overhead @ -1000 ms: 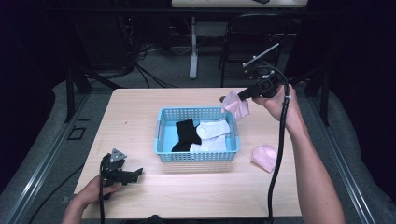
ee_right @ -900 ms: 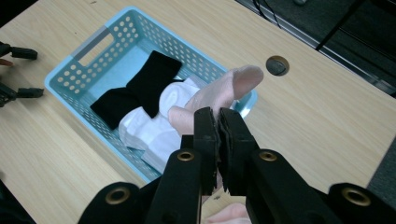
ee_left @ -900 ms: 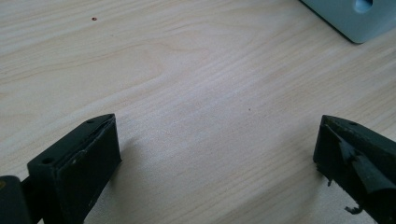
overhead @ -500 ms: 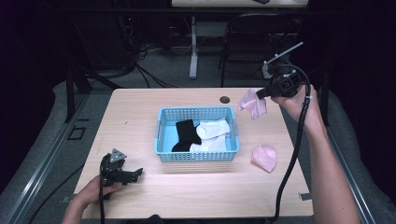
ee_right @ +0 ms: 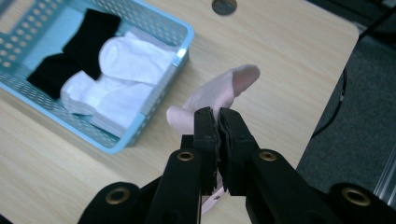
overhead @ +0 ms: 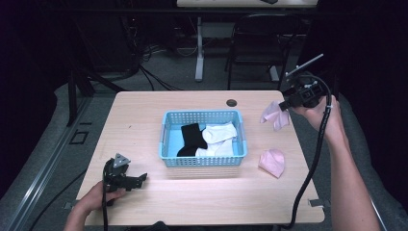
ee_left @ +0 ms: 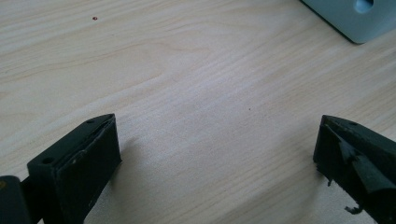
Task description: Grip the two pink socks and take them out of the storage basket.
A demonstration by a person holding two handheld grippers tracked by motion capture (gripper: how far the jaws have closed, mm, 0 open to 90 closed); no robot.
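Basket (overhead: pixel 166 139): light blue, perforated walls, mid-table.
Black sock (overhead: pixel 190 138): in basket, left part.
White socks (overhead: pixel 217 139): in basket, right part, touching black sock.
Second pink sock (overhead: pixel 272 162): flat on table, right of basket.
Cable hole (overhead: pixel 231 102): far table edge.

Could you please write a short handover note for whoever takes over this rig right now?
Right gripper: jaws shut on a pink sock, held in the air over the table's right far edge, right of the blue basket.
Left gripper: jaws open with nothing between them, low over the table at its near left corner.
A second pink sock lies on the table right of the basket.
Inside the basket: a black sock and white socks.
Left, probably: deal with both pink socks; their destination isn't evident.
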